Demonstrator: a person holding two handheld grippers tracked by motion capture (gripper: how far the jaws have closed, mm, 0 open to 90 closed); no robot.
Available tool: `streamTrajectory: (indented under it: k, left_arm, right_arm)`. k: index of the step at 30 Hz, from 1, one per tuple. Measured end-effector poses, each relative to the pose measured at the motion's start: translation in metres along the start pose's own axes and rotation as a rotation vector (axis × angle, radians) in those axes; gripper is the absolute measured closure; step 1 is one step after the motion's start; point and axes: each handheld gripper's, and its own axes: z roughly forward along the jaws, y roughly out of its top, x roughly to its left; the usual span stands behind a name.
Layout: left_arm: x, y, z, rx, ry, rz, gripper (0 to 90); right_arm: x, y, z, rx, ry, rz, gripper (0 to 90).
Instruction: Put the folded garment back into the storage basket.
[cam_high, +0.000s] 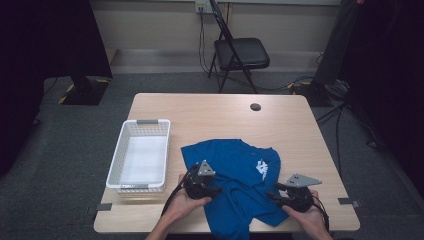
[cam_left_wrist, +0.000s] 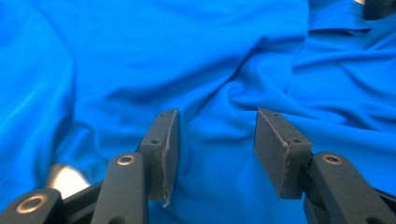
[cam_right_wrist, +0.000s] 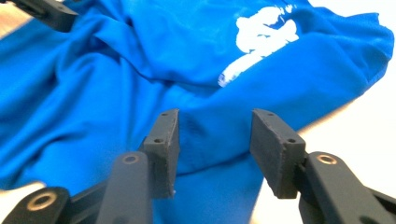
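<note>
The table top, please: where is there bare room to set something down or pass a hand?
The far half of the table is bare, from the white basket across to the right edge, apart from a small dark disc. A strip lies free right of the blue shirt. The near edge is crowded: shirt, left gripper, right gripper. The basket itself holds nothing.

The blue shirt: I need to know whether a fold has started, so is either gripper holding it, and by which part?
Neither holds it. The left gripper and right gripper stand open over the blue shirt, pads apart, no cloth pinched.
</note>
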Motion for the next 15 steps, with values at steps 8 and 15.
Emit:
streamTrajectory:
  k: [8, 15]
  left_arm:
    - [0.008, -0.003, -0.001, 0.002, 0.059, -0.001, 52.7]
    - [0.015, -0.005, -0.002, -0.011, 0.095, -0.001, 53.5]
  right_arm:
    - [-0.008, 0.002, 0.011, 0.048, -0.026, -0.022, 77.4]
    - [-0.031, 0.008, 0.003, 0.006, -0.079, 0.045, 86.8]
